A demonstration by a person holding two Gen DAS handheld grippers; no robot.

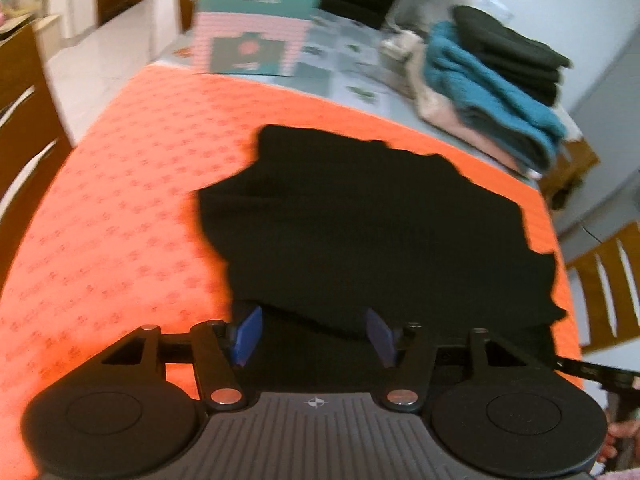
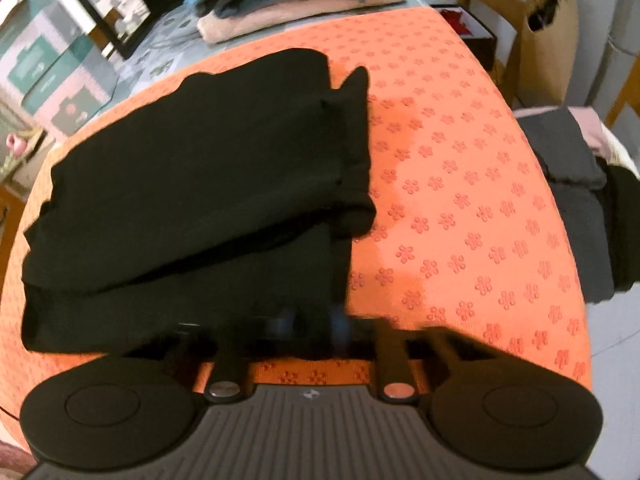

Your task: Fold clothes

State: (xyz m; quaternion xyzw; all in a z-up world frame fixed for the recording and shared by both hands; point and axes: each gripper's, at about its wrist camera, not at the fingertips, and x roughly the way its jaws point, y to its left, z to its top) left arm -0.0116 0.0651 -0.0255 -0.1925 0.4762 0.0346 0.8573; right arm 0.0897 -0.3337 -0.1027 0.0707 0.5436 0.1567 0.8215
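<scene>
Black knit, folded on itself: the garment [image 2: 192,184] lies on an orange mat [image 2: 460,200] stamped with small flower shapes. From the right wrist view it sits on the left part of the mat, an upper layer doubled over a lower one, a rounded fold at its right edge and a small pointed corner sticking up at the far side. From the left wrist view the same garment [image 1: 360,232] shows a ragged, uneven outline, its near edge running under the fingers.

Left gripper [image 1: 314,336] — blue pads [image 1: 248,336] stand well apart, jaws open. Black cloth lies between and below them, but neither pad presses on it. Picture is motion-blurred.

Right gripper [image 2: 314,322] — fingertips drawn close together over the near right corner of the garment. The tips are smeared by blur and dark against dark cloth; the jaws read as closed, yet whether any fabric is pinched between them I cannot tell.

Beyond the mat, on a pale patterned table cover [image 1: 352,60], a stack of folded clothes [image 1: 492,80]: pinkish-beige at the bottom, teal above it, dark on top. Printed teal-and-pink boxes [image 1: 256,28] stand at the far side, left of the stack. A dark framed picture [image 2: 116,12] leans near the boxes in the right wrist view. Wooden chair [image 1: 24,120] backs at both sides of the table. Grey folded fabric [image 2: 572,208] hangs off the mat's right edge.
</scene>
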